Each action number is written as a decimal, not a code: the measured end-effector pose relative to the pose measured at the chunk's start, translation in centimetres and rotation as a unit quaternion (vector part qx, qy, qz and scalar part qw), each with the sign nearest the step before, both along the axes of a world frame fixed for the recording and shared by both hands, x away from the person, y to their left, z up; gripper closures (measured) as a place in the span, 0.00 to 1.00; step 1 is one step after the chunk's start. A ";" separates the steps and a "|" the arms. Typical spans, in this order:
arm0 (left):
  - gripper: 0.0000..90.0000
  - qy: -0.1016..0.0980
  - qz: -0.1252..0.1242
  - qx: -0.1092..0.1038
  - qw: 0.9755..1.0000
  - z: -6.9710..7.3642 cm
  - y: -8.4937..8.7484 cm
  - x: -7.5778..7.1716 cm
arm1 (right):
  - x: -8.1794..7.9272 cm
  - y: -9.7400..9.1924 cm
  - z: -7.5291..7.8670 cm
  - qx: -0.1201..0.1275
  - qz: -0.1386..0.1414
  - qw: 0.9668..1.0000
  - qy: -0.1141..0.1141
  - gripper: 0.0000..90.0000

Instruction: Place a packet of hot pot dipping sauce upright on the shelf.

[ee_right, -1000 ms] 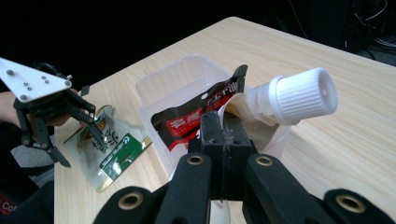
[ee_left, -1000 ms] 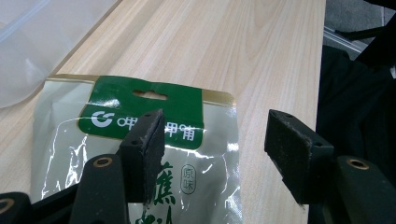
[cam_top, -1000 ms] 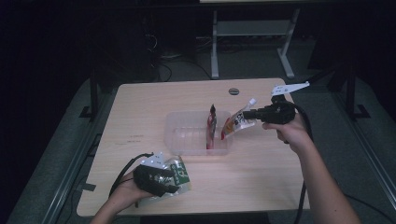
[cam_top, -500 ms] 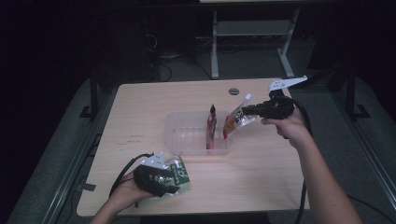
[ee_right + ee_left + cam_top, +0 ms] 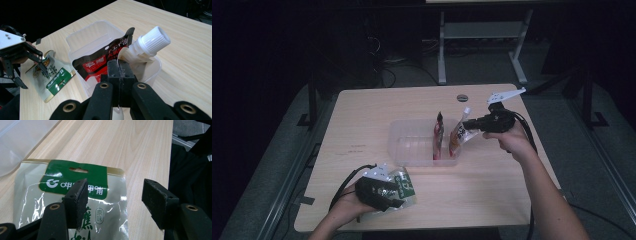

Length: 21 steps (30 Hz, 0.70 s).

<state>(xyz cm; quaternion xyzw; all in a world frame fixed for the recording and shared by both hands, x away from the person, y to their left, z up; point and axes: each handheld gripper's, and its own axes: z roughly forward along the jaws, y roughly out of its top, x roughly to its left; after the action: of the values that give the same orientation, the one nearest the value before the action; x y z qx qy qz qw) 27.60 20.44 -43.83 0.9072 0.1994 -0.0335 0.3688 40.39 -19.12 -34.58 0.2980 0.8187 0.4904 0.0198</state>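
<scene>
1. Table [image 5: 362, 120] of pale wood carries everything.
2. Clear tub [image 5: 409, 145] sits mid-table, open side up, likely to collect packets.
3. Red packet [image 5: 438, 137] stands in the tub's right end, crowding the space beside it.
4. Spouted pouch [image 5: 458, 136] hangs over that right end, pinched in the closed right gripper [image 5: 468, 125].
5. Green packet [image 5: 404, 187] lies flat near the front edge; left gripper [image 5: 112, 200] hovers over it, jaws apart.

Pale wood table [image 5: 362, 125] under the light, dark floor all round. A clear tub [image 5: 409, 145] sits on it just right of centre. A green packet [image 5: 404, 185] lies flat near the left front edge. A small dark disc [image 5: 461, 97] sits far right.
</scene>
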 end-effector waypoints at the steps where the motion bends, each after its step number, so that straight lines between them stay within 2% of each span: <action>1: 0.42 0.001 0.000 0.000 1.000 0.0 0.0 0.0 | 0.0 0.1 -0.1 0.001 -0.001 1.000 0.001 0.99; 10: 0.42 0.000 -0.001 0.002 1.000 -0.1 0.1 0.0 | 0.2 1.2 -1.0 -0.026 -0.001 1.000 0.003 0.95; 12: 0.42 0.000 0.000 0.002 1.000 -0.1 0.1 0.1 | 0.0 1.0 -0.8 -0.008 -0.003 1.000 0.003 0.87; 13: 0.42 0.000 0.001 0.002 1.000 -0.1 0.1 0.1 | -0.1 1.0 -0.6 -0.008 -0.006 1.000 0.002 0.83; 18: 0.42 -0.001 0.001 0.002 1.000 0.0 0.2 0.1 | -1.1 0.4 -0.1 -0.024 -0.020 0.999 -0.006 0.54; 21: 0.42 -0.003 0.001 0.002 1.000 0.0 0.4 0.2 | -2.2 -0.3 -0.1 -0.030 -0.031 0.999 -0.019 0.43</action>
<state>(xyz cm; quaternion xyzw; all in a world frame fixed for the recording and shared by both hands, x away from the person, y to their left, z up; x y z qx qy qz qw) 27.80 20.84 -43.80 0.9079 0.1998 -0.0302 0.3673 38.16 -19.40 -34.68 0.3135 0.8227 0.4704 0.0592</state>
